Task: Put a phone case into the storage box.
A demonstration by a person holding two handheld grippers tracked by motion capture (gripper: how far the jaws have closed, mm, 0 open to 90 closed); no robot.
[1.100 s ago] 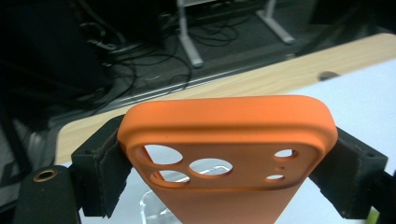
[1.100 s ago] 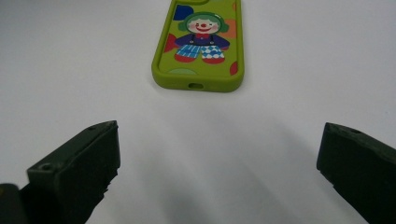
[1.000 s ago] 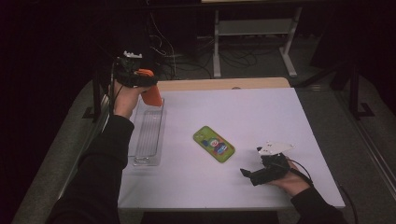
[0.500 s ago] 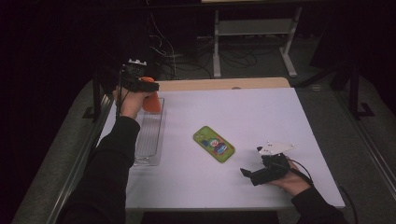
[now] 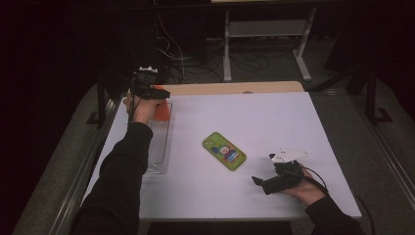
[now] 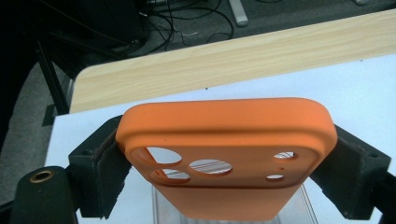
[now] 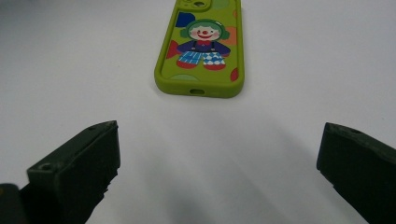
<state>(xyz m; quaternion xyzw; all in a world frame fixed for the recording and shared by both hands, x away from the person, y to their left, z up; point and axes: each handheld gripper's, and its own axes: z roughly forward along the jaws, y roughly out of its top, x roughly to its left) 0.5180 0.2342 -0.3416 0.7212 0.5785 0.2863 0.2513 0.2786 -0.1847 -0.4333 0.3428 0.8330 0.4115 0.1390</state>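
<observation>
Left gripper view shows my left tongs (image 6: 226,163) pinching the orange case (image 6: 226,140) above the clear tray (image 6: 229,214); I lower it flat. Right tongs (image 7: 219,158) wait open before the green case (image 7: 201,46).

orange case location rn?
High view: the orange phone case is at the table's far left, between the left gripper's jaws, over the clear tray's far end.
</observation>
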